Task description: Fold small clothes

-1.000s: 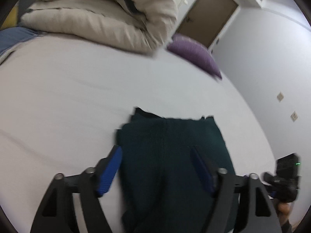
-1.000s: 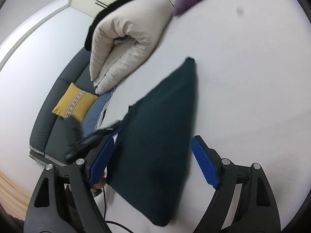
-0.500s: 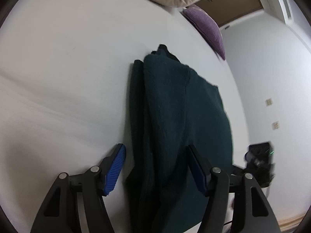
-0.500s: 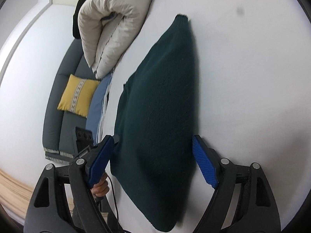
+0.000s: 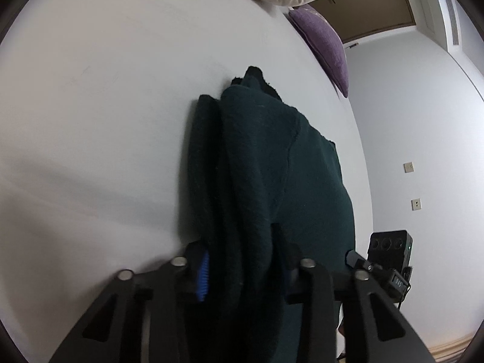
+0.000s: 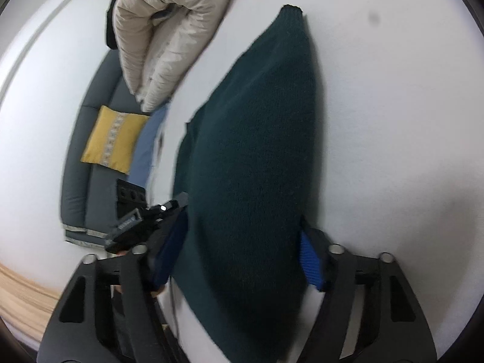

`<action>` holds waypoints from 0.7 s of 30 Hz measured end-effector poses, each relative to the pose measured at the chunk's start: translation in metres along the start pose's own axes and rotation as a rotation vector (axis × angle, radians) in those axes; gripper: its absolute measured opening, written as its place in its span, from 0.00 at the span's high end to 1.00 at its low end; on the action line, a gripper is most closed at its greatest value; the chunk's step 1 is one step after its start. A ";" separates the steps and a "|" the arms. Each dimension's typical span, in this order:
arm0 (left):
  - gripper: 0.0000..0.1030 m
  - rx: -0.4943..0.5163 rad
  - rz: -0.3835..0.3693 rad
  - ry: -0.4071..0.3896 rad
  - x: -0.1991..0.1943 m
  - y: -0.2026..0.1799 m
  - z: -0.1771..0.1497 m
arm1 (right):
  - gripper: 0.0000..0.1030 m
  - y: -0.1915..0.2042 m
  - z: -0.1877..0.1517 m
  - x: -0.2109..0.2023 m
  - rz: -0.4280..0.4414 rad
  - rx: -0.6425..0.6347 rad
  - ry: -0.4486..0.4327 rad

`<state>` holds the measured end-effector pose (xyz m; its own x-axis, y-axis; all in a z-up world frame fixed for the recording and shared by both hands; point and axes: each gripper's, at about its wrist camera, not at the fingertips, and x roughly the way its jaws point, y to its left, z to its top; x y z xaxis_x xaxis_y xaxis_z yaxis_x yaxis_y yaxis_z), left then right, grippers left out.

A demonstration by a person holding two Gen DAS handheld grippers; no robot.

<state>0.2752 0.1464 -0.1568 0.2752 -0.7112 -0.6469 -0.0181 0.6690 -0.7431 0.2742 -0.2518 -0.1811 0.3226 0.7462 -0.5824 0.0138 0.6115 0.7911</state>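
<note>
Scene: a dark green knit garment (image 5: pixel 272 163) lies in a long, partly folded bundle on the white bed (image 5: pixel 90 121), near its front edge, with a beige duvet (image 6: pixel 163 36) rolled up at the far end and a purple cushion (image 5: pixel 323 42) beside it.

Left tool: the left tool (image 5: pixel 242 269) has just been closing, and its blue pads now pinch the bunched near end of the garment, several layers thick between them.

Right tool: the right tool (image 6: pixel 242 257) has likewise been closing across the other near end; cloth fills the gap and both pads appear to press on it, though the left pad is blurred.

Step in hand: by the look of it, both ends of the near edge are being taken up so the piece can be lifted and laid over itself for the next fold.

Doing it well: the grip should catch every layer, not just the top one, or the lower folds will slide out when raised. Both hands would best rise together and keep the edge taut between them, so that the knit neither sags nor twists.

Risk: the loose flap along the left side of the bundle may drop open on lifting.

Surroundings: a grey sofa (image 6: pixel 78 157) with a yellow cushion (image 6: pixel 112 139) stands past the bed.
</note>
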 end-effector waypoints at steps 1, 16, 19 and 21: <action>0.69 -0.001 0.003 -0.008 -0.001 -0.001 -0.002 | 0.50 0.001 -0.001 -0.001 -0.006 -0.002 -0.005; 0.75 0.170 0.037 -0.091 -0.064 -0.085 -0.074 | 0.66 0.073 -0.053 -0.069 -0.100 -0.183 -0.101; 0.75 0.209 0.025 -0.094 -0.077 -0.101 -0.101 | 0.66 0.084 -0.080 -0.100 -0.079 -0.196 -0.119; 0.75 0.234 0.028 -0.090 -0.081 -0.110 -0.120 | 0.66 0.087 -0.102 -0.120 -0.078 -0.210 -0.124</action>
<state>0.1398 0.1044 -0.0434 0.3627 -0.6764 -0.6411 0.1935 0.7276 -0.6582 0.1404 -0.2612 -0.0620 0.4424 0.6643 -0.6025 -0.1491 0.7169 0.6811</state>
